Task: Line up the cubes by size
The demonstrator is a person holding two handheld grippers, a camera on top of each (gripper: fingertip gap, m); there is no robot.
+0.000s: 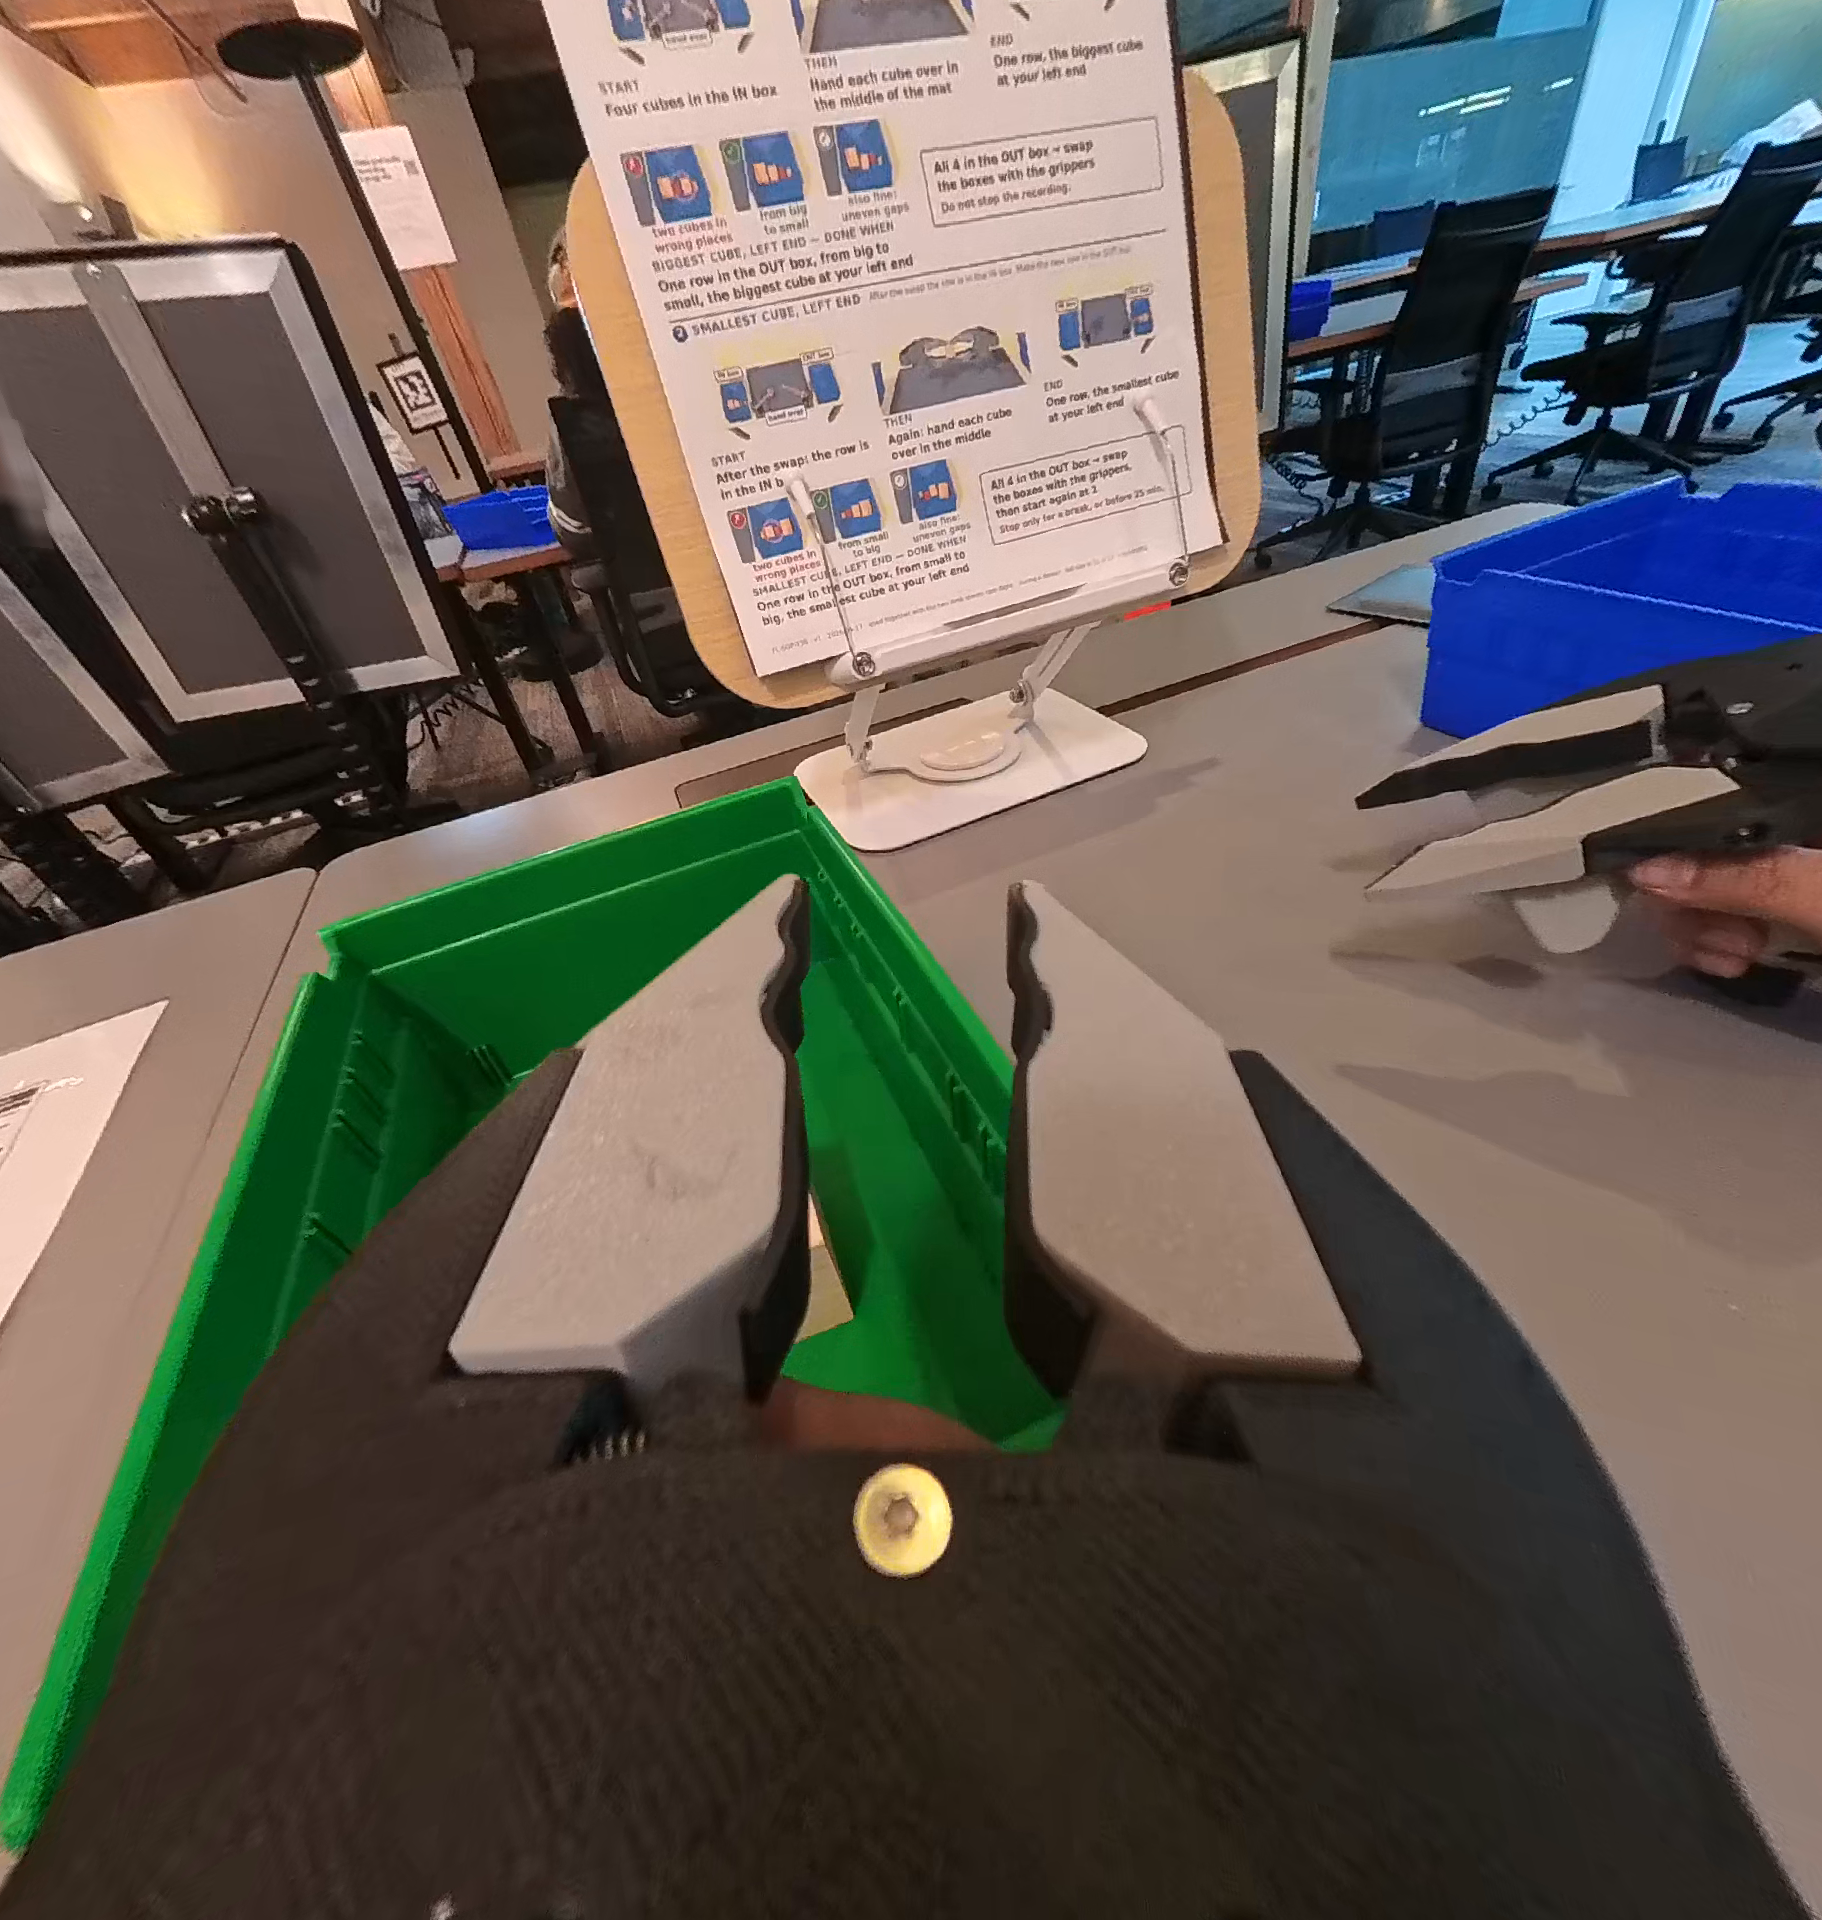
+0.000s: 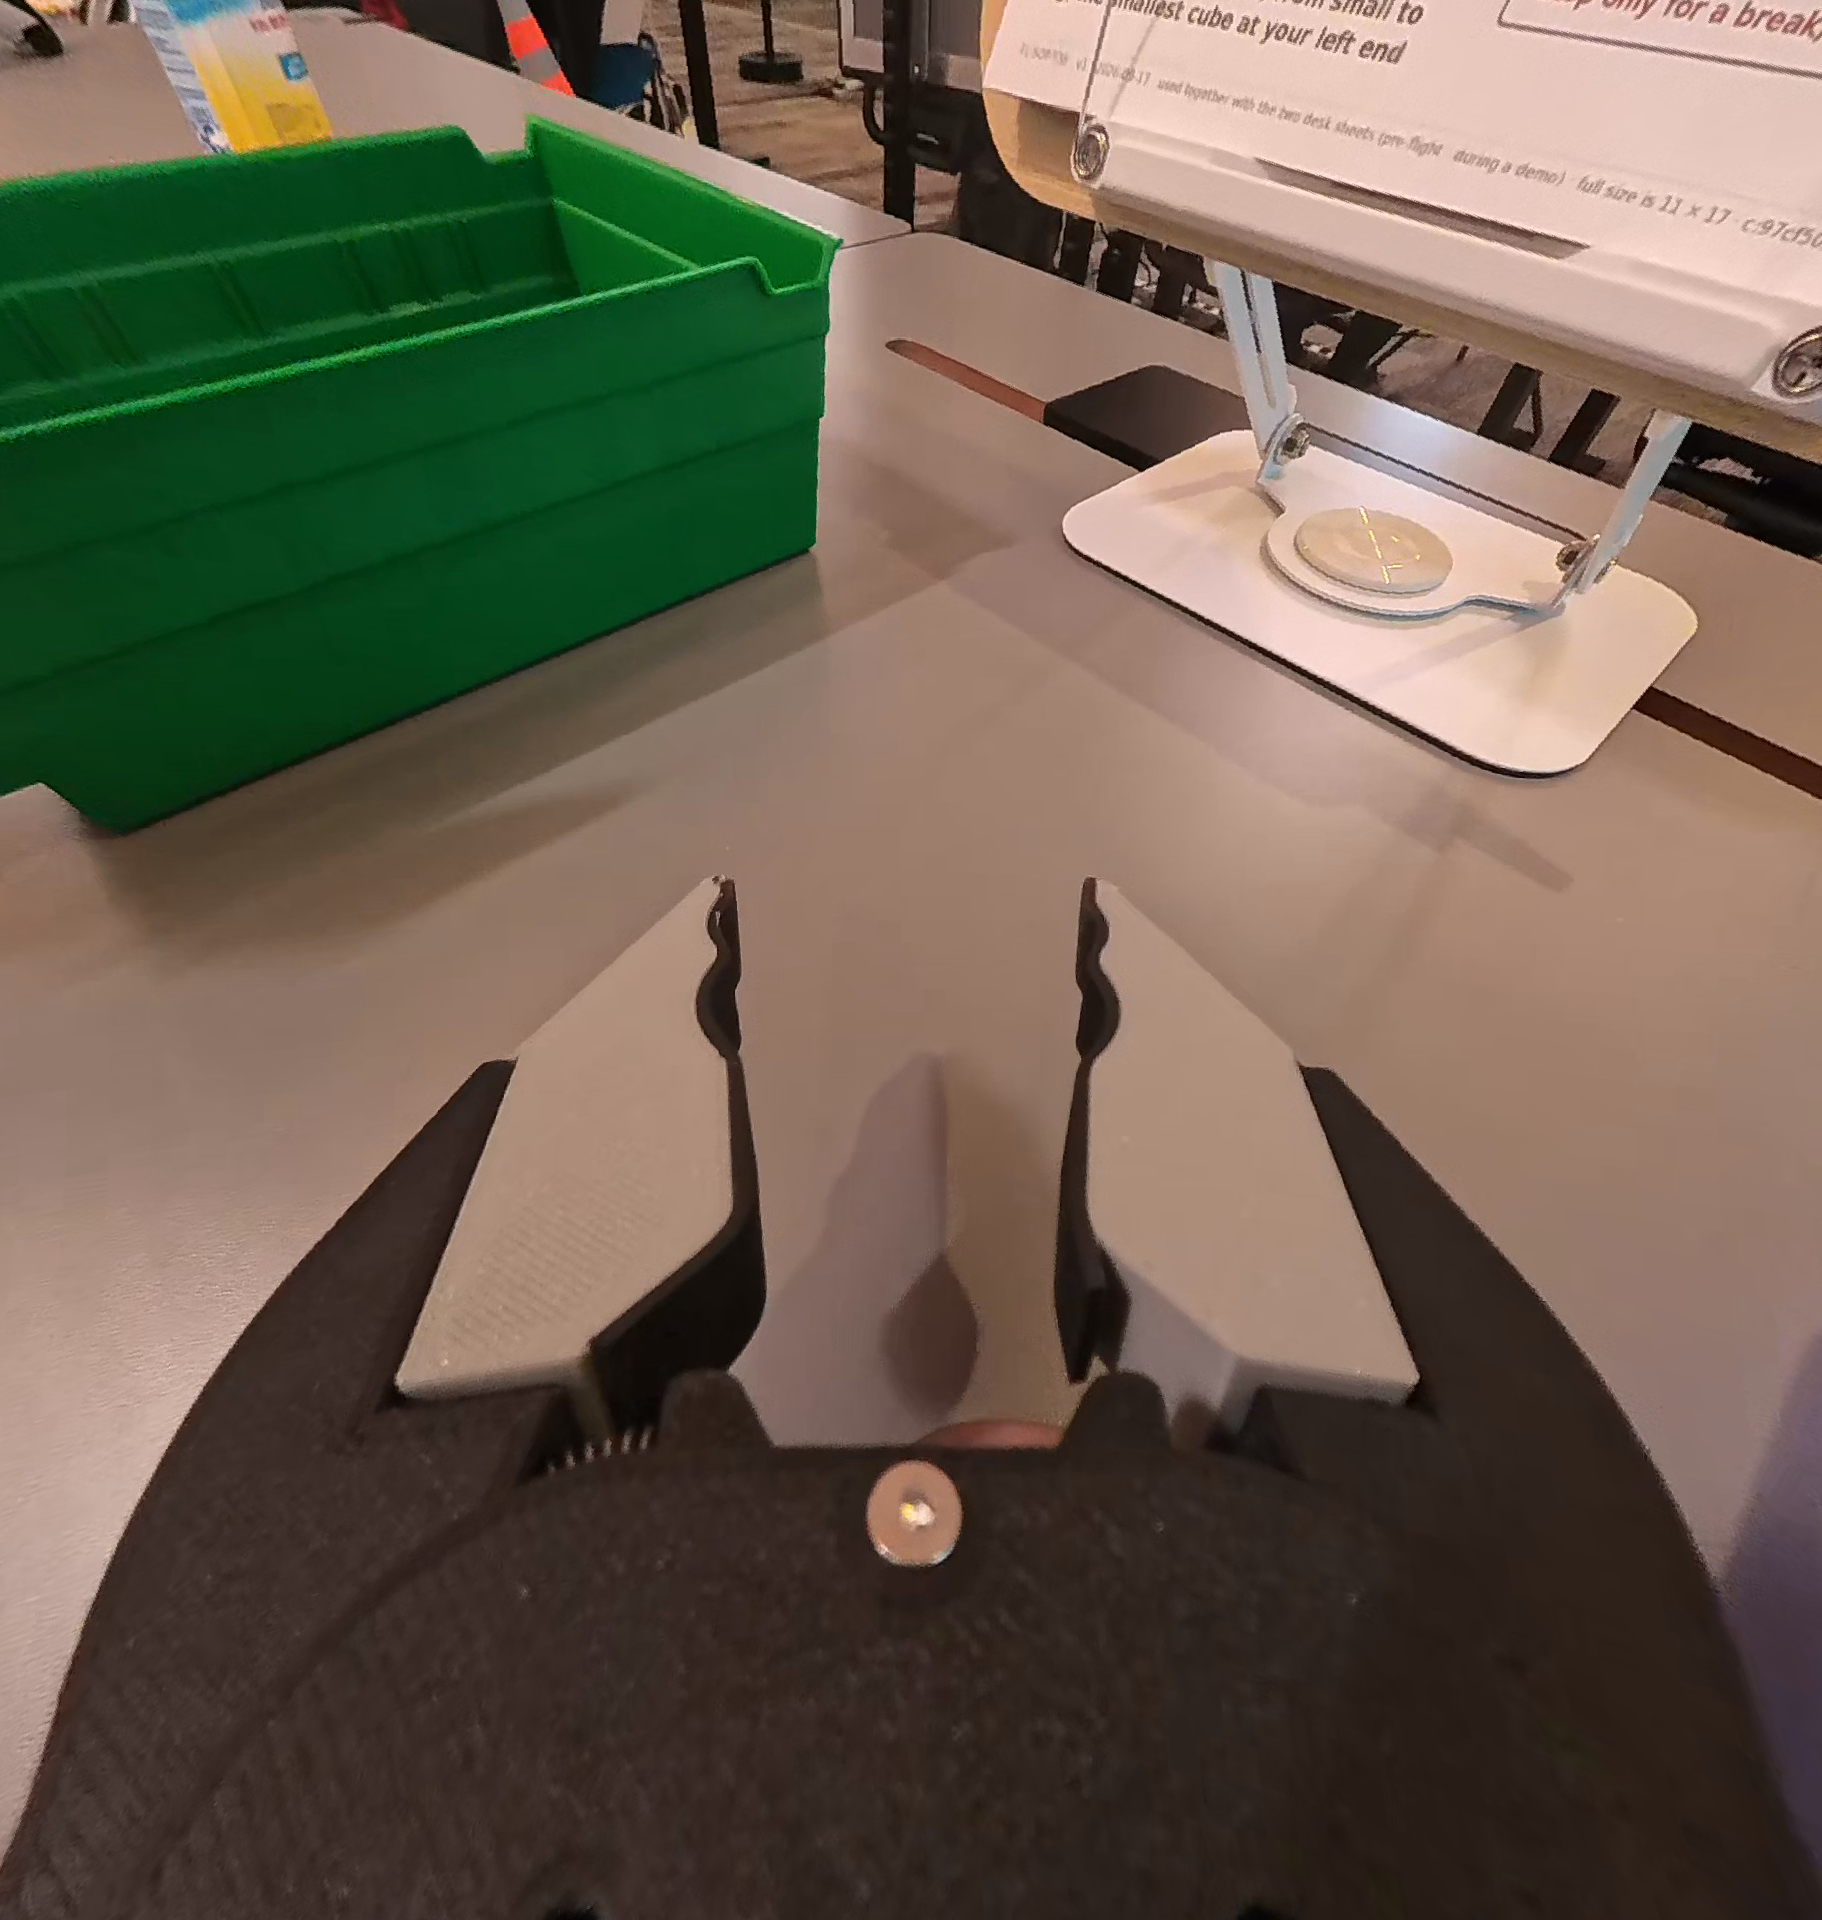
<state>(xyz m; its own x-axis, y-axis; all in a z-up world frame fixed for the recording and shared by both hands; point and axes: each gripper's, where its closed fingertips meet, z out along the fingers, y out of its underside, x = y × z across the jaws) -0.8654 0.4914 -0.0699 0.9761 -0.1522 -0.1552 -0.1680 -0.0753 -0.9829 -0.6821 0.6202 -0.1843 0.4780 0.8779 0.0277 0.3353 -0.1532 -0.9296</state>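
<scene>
My left gripper [image 1: 909, 904] is open and hangs over the green bin [image 1: 574, 935], fingers pointing into it. A pale tan sliver [image 1: 827, 1283], perhaps a cube, shows on the bin floor between the fingers; the rest is hidden behind the left finger. My right gripper [image 2: 907, 894] is open and empty, low over the bare grey table [image 2: 886, 727]. It also shows in the left wrist view [image 1: 1369, 844], held by a hand to the right of the bin. In the right wrist view the green bin [image 2: 367, 499] stands to the left; I see no cubes in it from there.
A blue bin [image 1: 1613, 603] stands at the far right of the table. A white stand [image 1: 969, 748] holding an instruction sheet sits behind the green bin; its base [image 2: 1385, 623] lies ahead-right of my right gripper. A paper sheet [image 1: 13, 1143] lies at the left edge.
</scene>
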